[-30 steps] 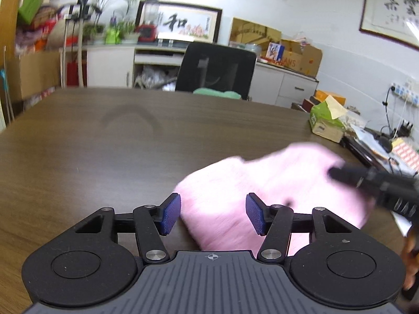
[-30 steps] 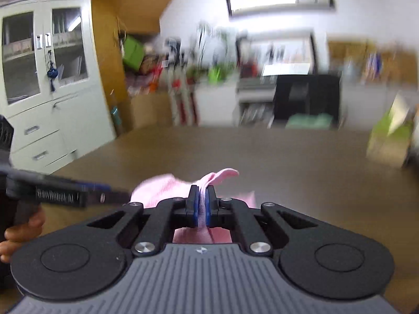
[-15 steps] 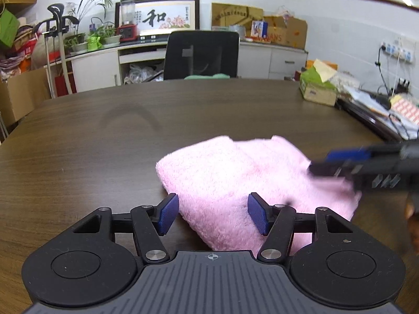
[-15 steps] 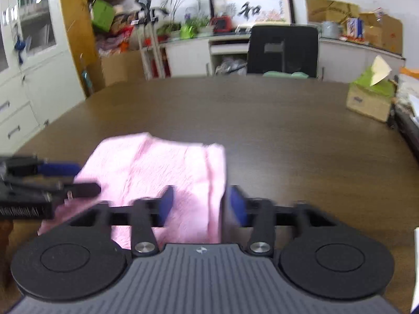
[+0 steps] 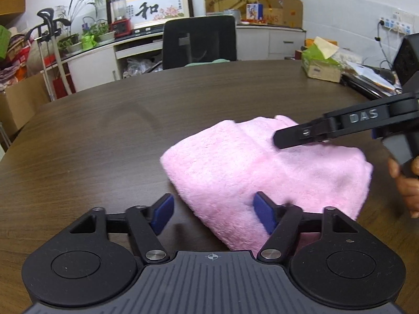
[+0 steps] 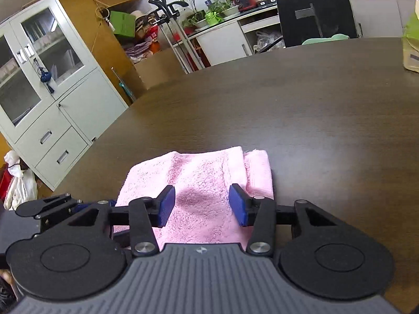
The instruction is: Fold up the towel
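towel folded in layers on table, just ahead of my claws | left claw wide, right claw wide, both empty | risk: a low pad could snag the pile, dragging the top layer askew

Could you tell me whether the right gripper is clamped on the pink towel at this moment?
No, the right gripper is open, its blue fingers spread apart above the folded pink towel lying on the table.
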The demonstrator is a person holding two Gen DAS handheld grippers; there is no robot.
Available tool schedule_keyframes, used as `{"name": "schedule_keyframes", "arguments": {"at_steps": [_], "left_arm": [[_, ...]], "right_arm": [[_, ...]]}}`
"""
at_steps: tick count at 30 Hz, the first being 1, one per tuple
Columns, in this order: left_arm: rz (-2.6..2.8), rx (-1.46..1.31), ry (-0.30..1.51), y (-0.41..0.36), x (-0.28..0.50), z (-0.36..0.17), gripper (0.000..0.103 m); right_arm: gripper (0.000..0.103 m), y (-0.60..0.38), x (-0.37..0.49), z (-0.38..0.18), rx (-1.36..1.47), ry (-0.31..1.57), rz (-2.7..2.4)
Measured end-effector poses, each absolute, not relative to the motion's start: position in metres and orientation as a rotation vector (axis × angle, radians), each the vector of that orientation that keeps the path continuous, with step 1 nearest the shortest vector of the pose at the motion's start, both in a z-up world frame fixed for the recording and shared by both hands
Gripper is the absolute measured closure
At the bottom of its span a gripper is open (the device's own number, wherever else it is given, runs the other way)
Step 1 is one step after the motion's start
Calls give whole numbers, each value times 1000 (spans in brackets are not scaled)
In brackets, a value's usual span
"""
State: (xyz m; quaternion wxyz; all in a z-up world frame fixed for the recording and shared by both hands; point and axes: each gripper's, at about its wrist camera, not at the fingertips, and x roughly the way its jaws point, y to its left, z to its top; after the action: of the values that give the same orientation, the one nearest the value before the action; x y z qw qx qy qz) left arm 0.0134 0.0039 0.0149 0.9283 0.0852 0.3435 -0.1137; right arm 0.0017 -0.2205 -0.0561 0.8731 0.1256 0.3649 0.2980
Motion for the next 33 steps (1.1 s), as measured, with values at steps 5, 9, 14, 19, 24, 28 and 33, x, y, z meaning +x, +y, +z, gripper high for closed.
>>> {"name": "schedule_keyframes", "arguments": {"at_steps": [5, 9, 14, 19, 24, 28, 33], "left_arm": [[-177, 253, 641, 0, 14, 11, 24], [-204, 192, 654, 8, 17, 16, 32], [-199, 167, 630, 19, 3, 28, 34], [-165, 318, 592, 6, -21, 19, 34], [-126, 448, 547, -11, -29, 14, 34], [-158, 375, 566, -2, -16, 17, 33], [-189, 221, 565, 19, -8, 25, 32]], "right_arm": [[48, -216, -10, -51, 205, 749, 577], [47, -213, -37, -42, 155, 669, 590], [46, -213, -79, -34, 50, 581, 587], [44, -188, -104, -46, -202, 584, 518], [34, -167, -107, -51, -321, 575, 460], [34, -169, -105, -44, -275, 561, 462], [26, -169, -97, -25, -219, 501, 511]]}}
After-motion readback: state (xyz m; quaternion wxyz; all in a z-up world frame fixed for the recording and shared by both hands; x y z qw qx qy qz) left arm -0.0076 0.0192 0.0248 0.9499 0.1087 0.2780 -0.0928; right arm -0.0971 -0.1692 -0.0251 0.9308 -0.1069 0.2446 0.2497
